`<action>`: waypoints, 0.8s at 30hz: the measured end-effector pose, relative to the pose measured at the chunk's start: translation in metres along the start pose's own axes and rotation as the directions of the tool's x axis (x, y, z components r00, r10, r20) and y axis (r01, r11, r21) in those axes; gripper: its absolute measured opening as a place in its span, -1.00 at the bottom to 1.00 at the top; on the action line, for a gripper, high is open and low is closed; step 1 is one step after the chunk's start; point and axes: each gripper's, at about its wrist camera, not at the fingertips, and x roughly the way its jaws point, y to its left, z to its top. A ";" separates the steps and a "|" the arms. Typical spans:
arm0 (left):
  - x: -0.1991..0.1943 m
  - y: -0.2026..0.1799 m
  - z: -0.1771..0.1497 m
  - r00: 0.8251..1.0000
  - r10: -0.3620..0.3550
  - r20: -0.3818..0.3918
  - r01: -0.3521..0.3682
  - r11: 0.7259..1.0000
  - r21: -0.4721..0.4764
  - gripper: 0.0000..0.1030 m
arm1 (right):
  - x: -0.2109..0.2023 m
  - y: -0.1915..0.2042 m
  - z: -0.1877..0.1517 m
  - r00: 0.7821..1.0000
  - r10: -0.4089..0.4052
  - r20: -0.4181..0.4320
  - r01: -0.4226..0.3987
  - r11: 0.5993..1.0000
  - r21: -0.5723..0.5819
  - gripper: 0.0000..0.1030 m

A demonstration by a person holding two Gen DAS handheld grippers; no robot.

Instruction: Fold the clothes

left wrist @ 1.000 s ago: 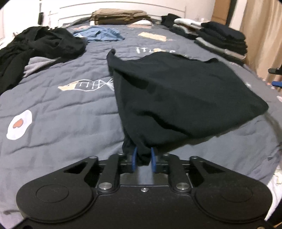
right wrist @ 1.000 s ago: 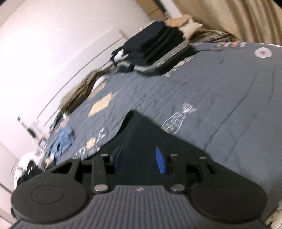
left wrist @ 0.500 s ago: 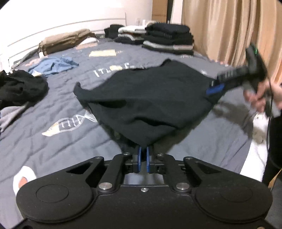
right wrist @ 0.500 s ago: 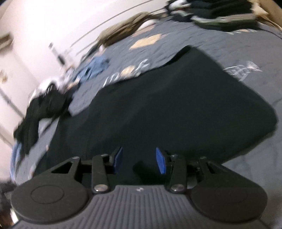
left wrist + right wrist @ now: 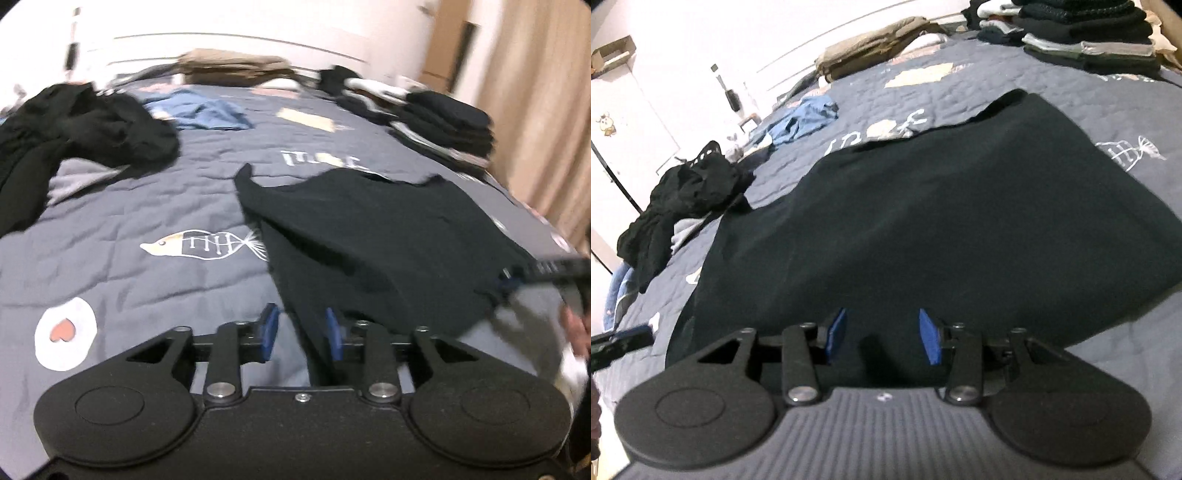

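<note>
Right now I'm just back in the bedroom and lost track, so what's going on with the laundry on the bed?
A person is folding a black shirt spread on the grey quilt. Both jaws stand open: the left hand-held gripper at the shirt's near edge, the right hand-held gripper just over the cloth. Neither pinches it. Folded stacks sit at the far side, an unfolded dark pile opposite.

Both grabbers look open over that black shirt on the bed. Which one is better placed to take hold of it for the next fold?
Probably the left. The left gripper is open with a bottom corner of the black shirt lying between its blue pads. The right gripper is open too, above the flat cloth with no edge visible between its fingers.
</note>
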 end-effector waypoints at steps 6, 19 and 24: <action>0.022 0.001 0.003 0.999 0.046 -0.008 -0.046 0.997 -0.055 -0.39 | 0.007 0.002 -0.003 1.000 0.008 -0.002 -0.008 1.000 0.001 -0.10; 0.035 0.020 0.014 0.996 0.084 0.042 -0.070 0.962 -0.262 -0.98 | 0.013 -0.005 -0.001 1.000 0.022 0.009 -0.023 0.999 0.044 -0.05; 0.029 0.021 0.022 0.996 0.071 0.059 -0.054 0.963 -0.263 -0.95 | 0.012 -0.008 0.001 0.999 0.035 0.008 -0.035 0.996 0.078 -0.05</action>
